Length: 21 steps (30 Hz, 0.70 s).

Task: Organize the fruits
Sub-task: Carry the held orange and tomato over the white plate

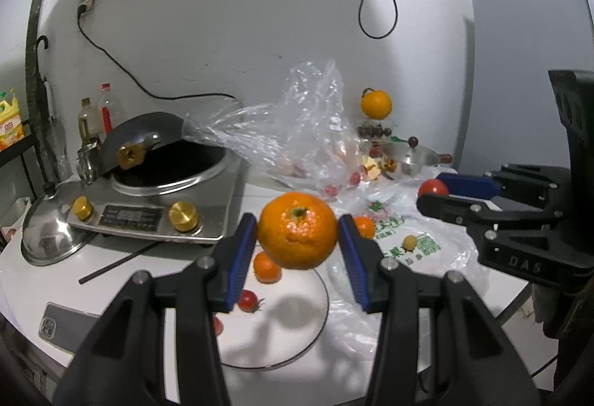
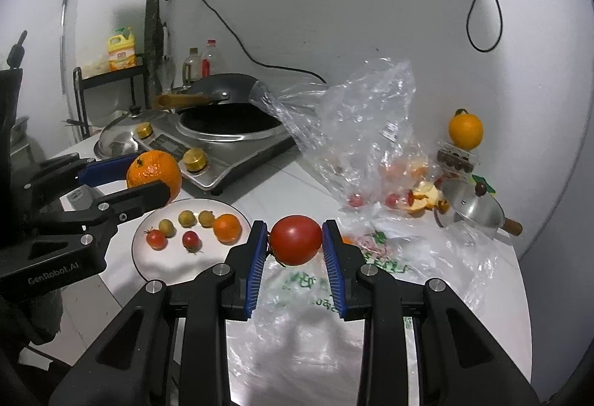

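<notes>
Mid-task, we have both grippers loaded. Bottom centre of the left wrist view: left gripper (image 1: pixel 297 231) is clamped on a mandarin (image 1: pixel 297 230), pads on both sides, held in the air above the plate (image 1: pixel 297 339). Bottom centre of the right wrist view: right gripper (image 2: pixel 295 246) is clamped on a tomato (image 2: pixel 296 245), over the printed plastic bag (image 2: pixel 389 265), just right of the plate.

Done so far, as we read it: the plate at centre left of the right view already carries a small orange (image 2: pixel 227 228), two cherry tomatoes (image 2: pixel 156 239) and three yellowish small fruits (image 2: pixel 187 218).

Left: both held fruits not yet down. Further back, centre right, the clear bag (image 2: pixel 356 131) still has a few small red fruits (image 2: pixel 355 200) in or beside it, with orange peel (image 2: pixel 425 196) next to a small steel pan (image 2: pixel 471 209). One more small orange and a yellowish fruit lie on the printed bag, seen in the left view. Far right against the wall, an orange (image 2: pixel 465 130) sits on a stacked container; we can't tell if that counts as sorted.

We judge it roughly half done.
</notes>
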{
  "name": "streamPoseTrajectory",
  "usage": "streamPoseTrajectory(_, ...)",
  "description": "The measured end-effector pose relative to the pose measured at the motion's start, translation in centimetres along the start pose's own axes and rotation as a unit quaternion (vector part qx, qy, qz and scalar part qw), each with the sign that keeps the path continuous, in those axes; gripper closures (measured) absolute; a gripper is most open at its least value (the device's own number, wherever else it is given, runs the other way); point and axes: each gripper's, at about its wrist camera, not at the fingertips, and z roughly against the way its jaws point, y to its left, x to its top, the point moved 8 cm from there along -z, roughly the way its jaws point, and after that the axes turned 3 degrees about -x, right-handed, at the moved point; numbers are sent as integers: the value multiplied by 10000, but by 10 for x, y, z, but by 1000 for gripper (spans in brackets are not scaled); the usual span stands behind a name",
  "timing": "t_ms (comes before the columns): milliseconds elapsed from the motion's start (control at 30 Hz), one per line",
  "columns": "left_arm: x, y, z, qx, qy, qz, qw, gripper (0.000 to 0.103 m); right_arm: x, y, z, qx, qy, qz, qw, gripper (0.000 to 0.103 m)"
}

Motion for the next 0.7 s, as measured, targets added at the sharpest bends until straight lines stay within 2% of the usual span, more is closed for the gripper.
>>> streamPoseTrajectory(433,-11,36,3,152,34,194,9997,57,13,33,-17,172,22,205,9996,70)
streamPoseTrajectory(700,-23,61,-8,181,151,390,9990,57,15,54,-35,283,170,387,9987,70)
